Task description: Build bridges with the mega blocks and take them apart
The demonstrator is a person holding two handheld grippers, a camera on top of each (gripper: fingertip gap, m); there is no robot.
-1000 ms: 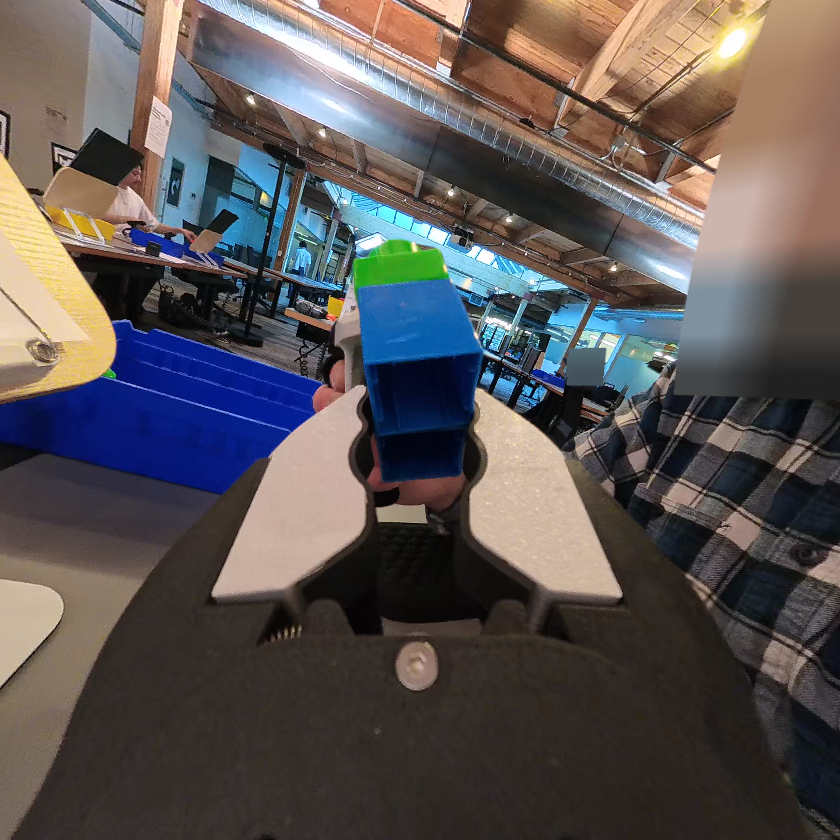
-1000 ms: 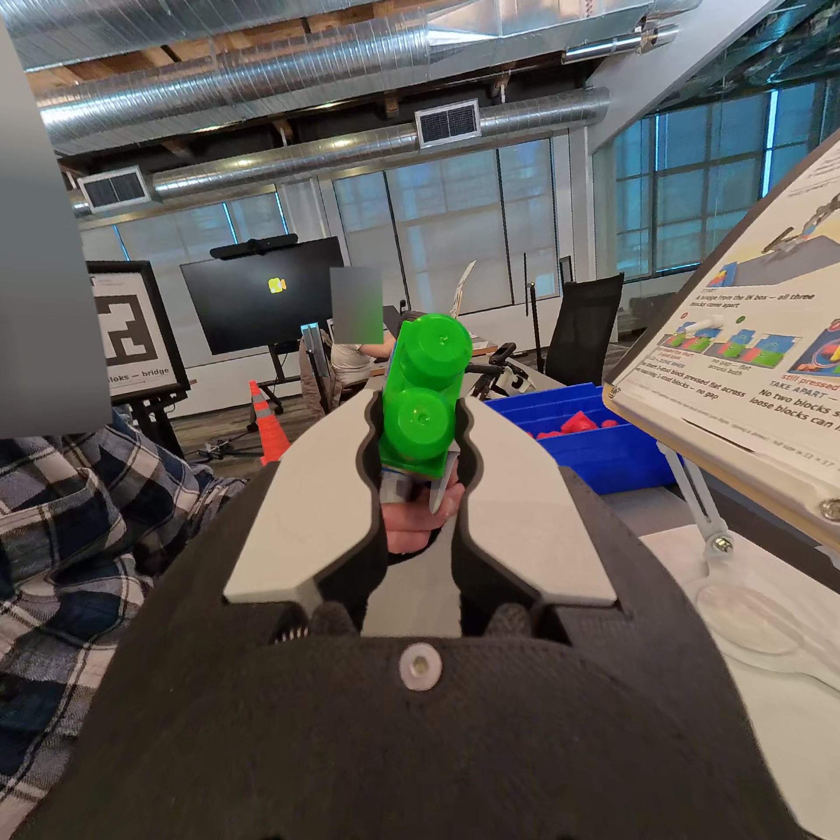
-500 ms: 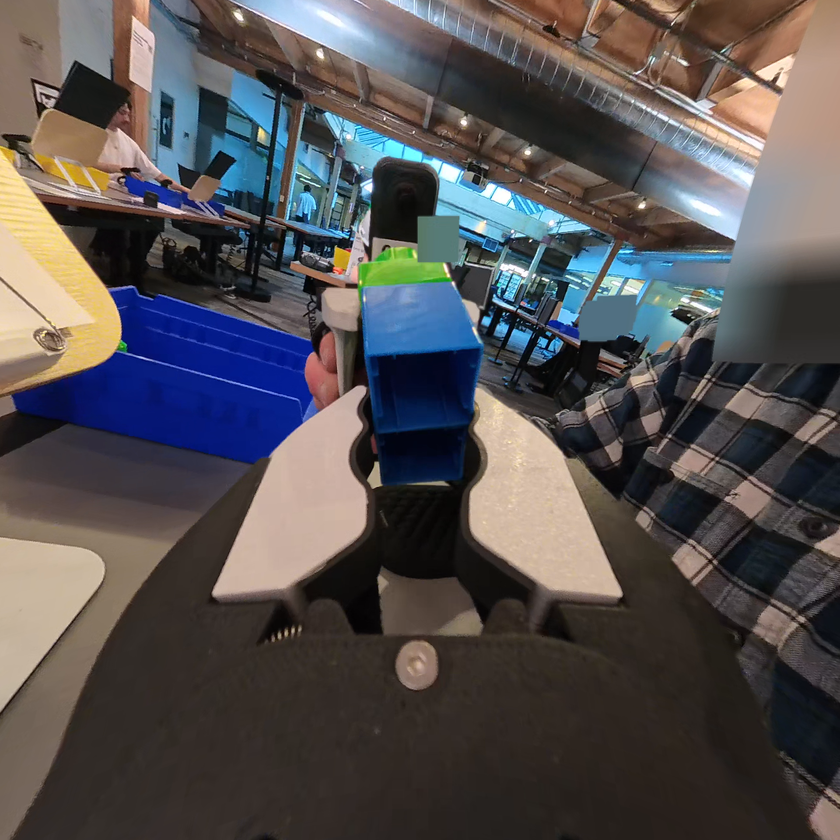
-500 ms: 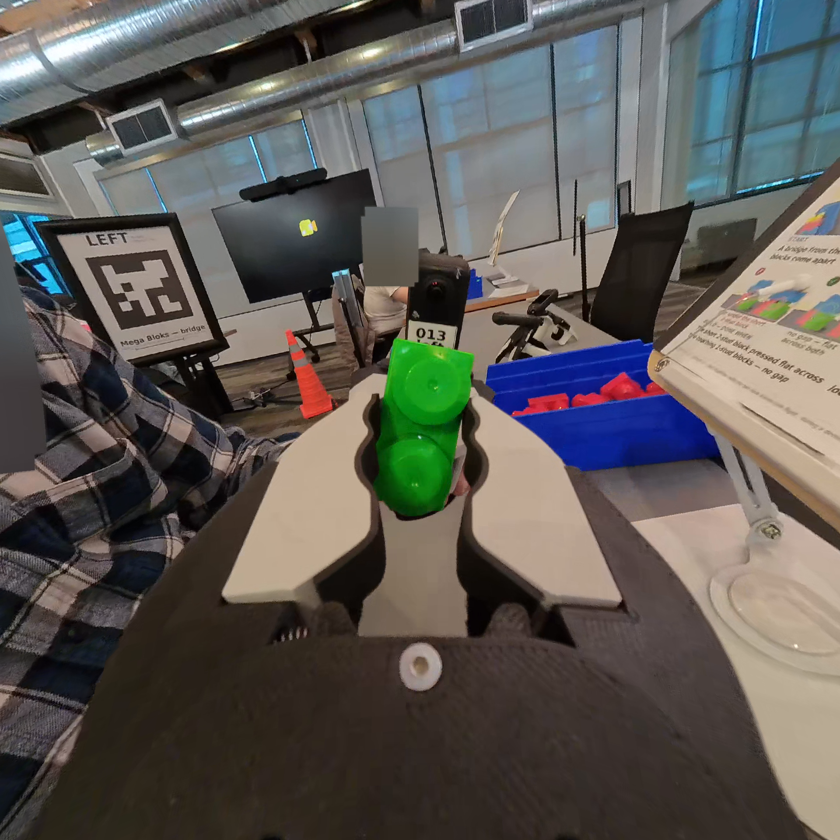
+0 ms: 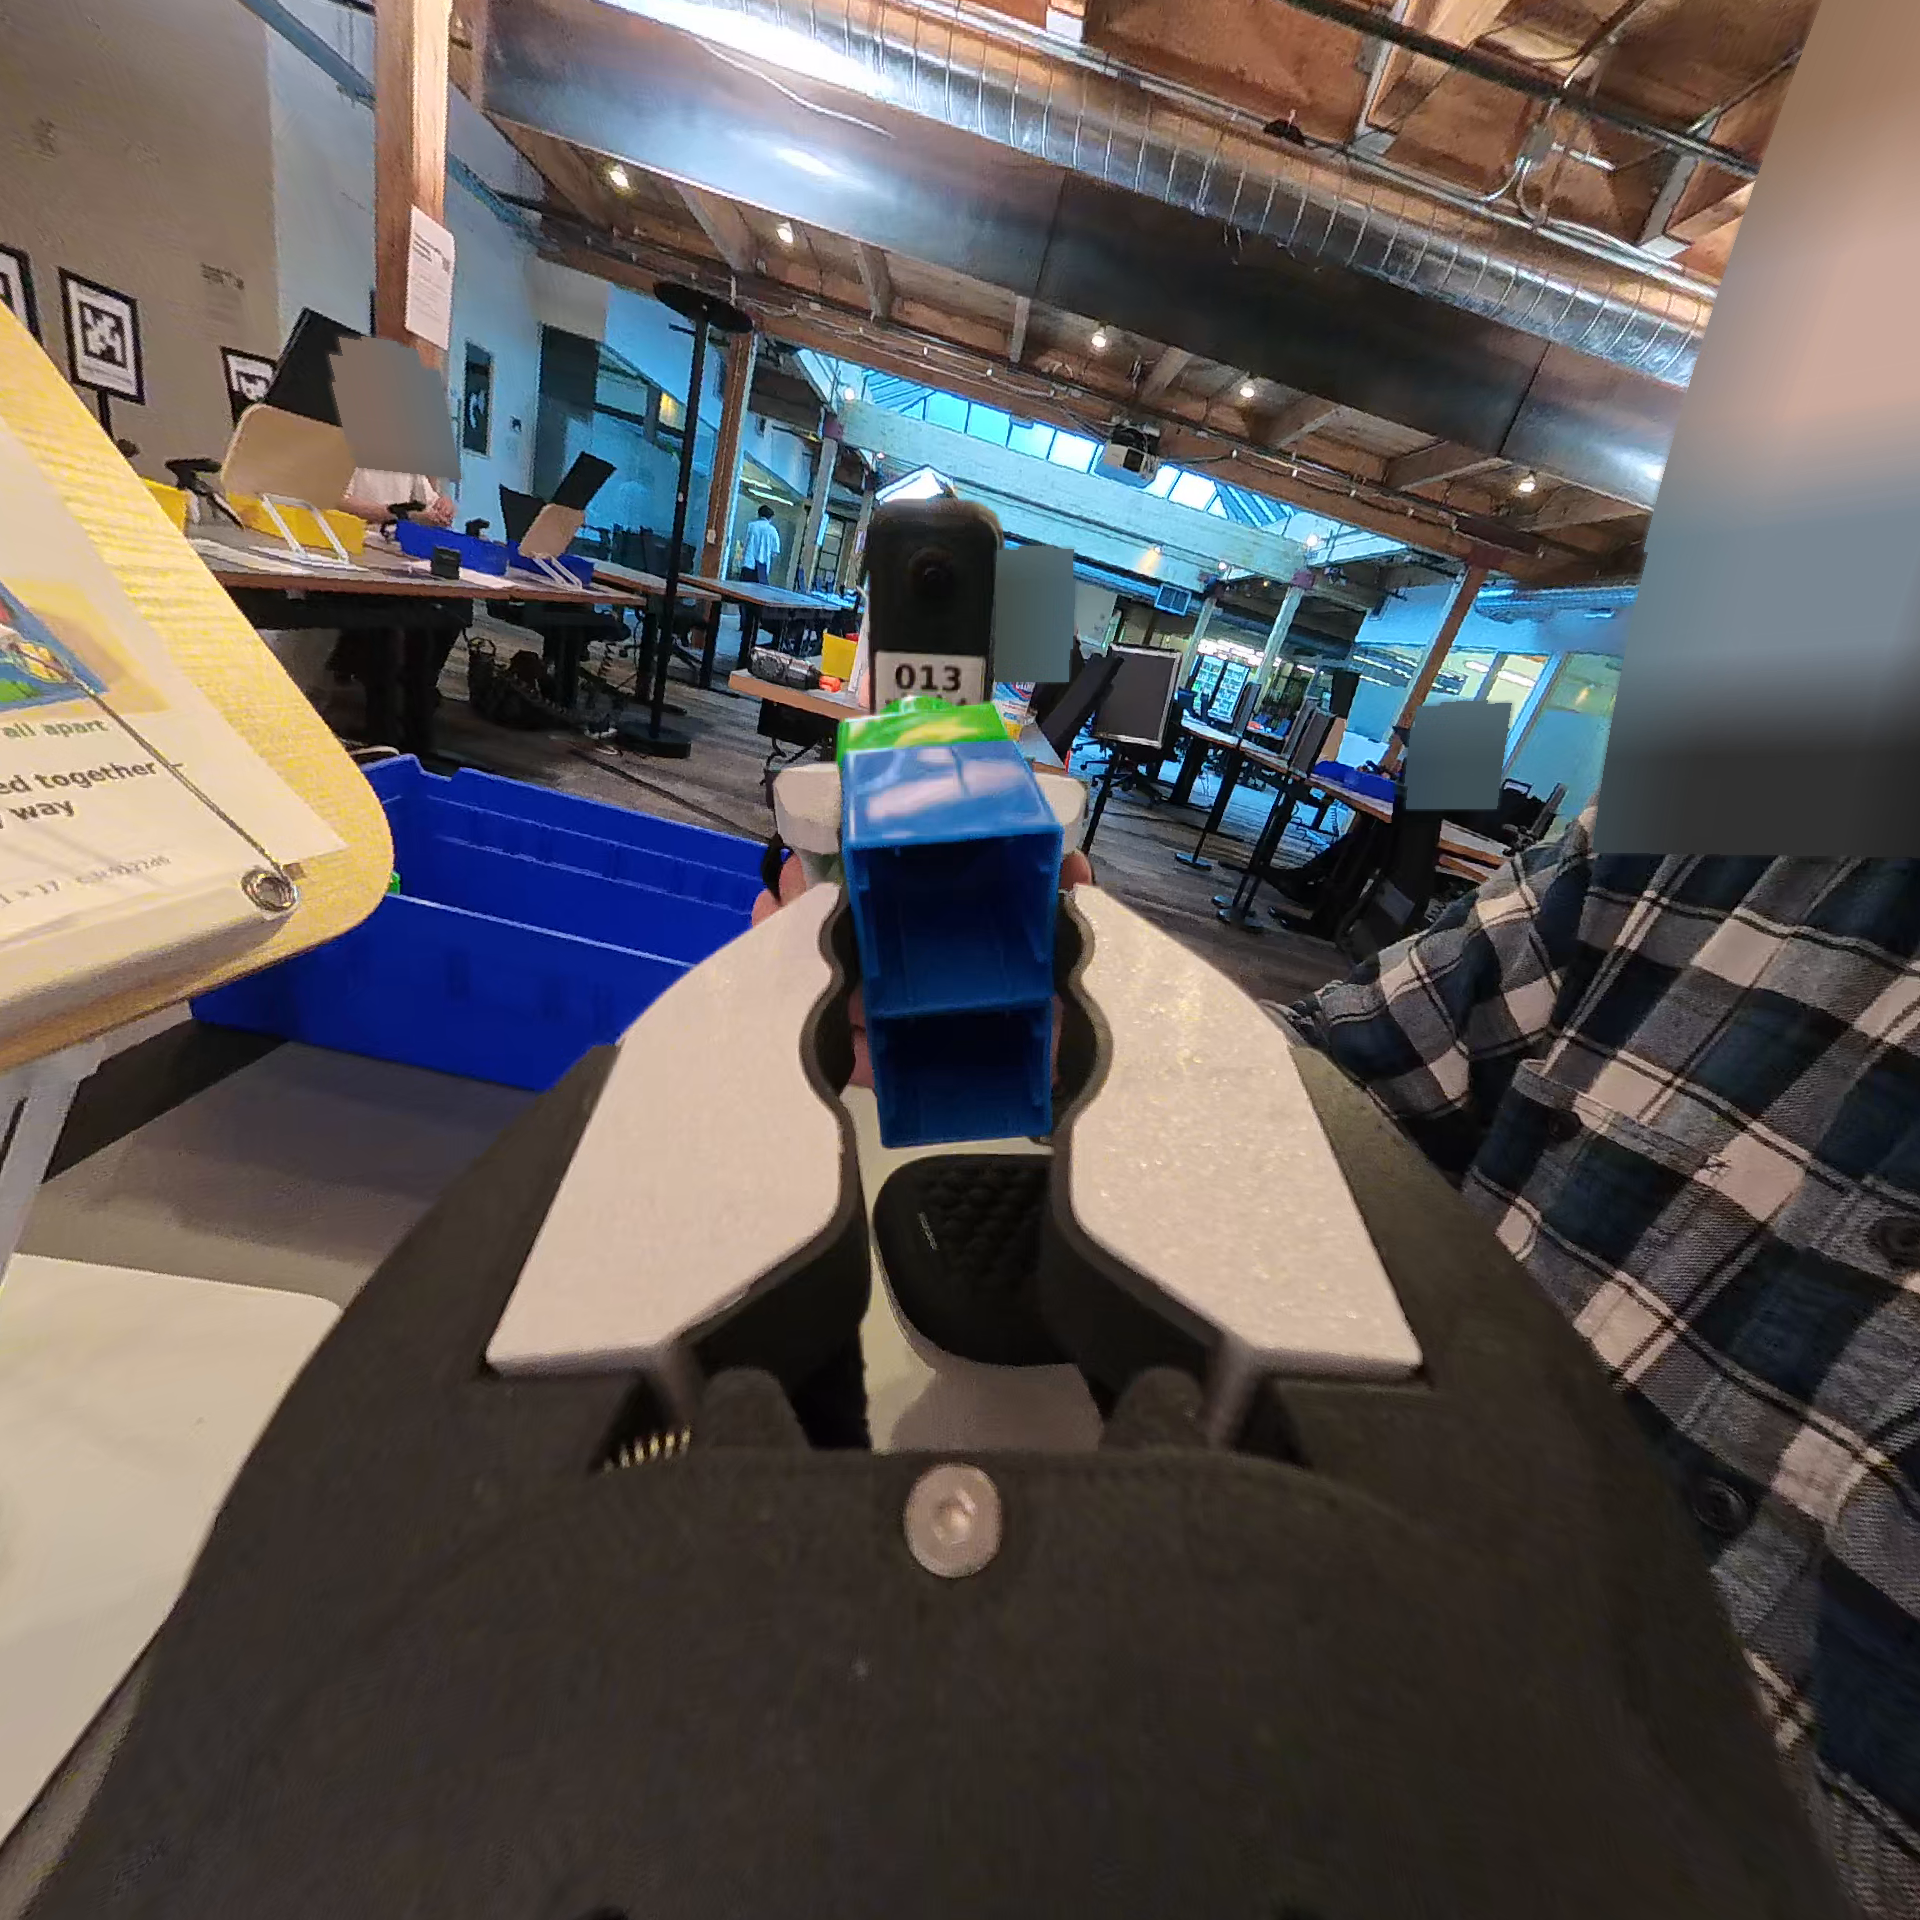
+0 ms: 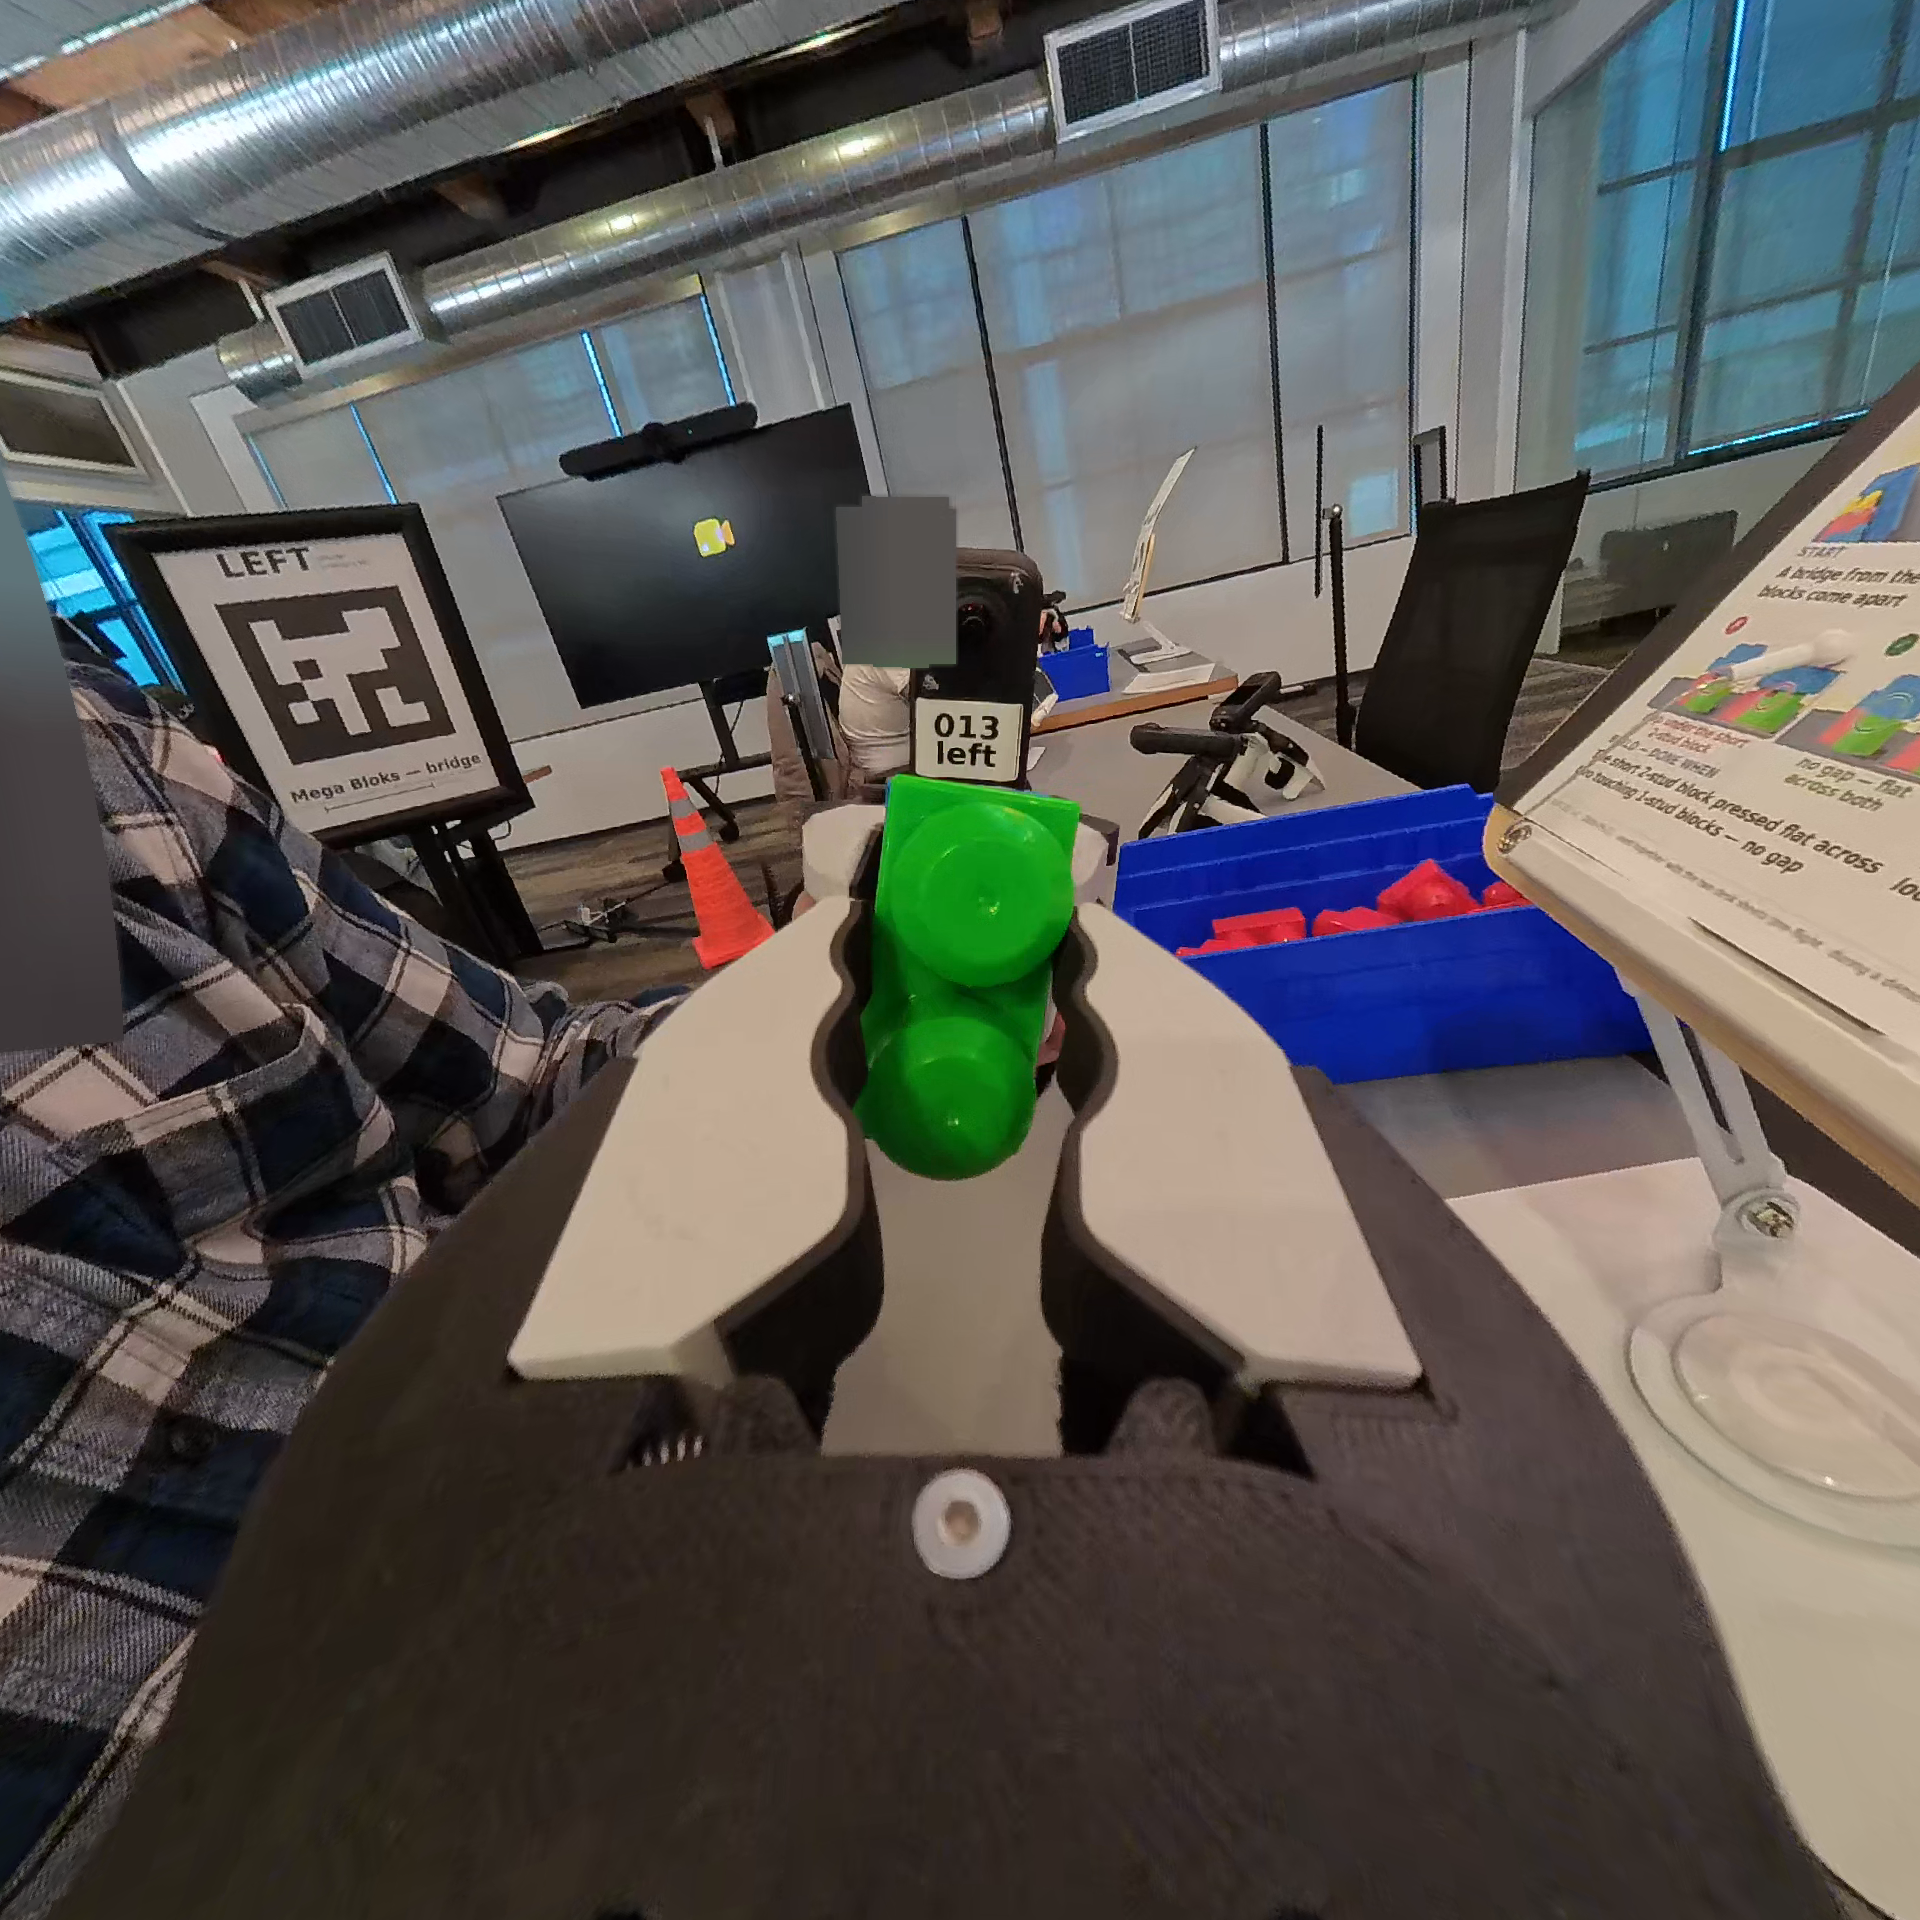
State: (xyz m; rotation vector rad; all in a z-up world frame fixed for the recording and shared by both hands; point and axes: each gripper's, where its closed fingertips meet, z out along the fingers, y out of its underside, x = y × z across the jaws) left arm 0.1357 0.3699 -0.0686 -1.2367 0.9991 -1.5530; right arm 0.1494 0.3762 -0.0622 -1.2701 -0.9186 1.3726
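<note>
In the left wrist view, the left gripper is clenched on a blue block, both pads pressing its sides, its hollow underside facing the camera. Stuck to the far end of it is a green block, and beyond that the tips of the other gripper show. In the right wrist view, the right gripper grips the green block by its sides, two studs toward the lens; only a sliver of blue shows behind it. The pair is held in the air above the table, between the two grippers

The step looks like pulling the two blocks apart, or possibly pressing them together; the frames alone do not settle which. Either way the next move calls for firm grips and a straight push or pull along the joint, perhaps with a slight rock

Farther off, only the right view shows the bin holding red blocks; the left view shows a blue bin whose contents are mostly hidden. Each view has an instruction board at its edge
</note>
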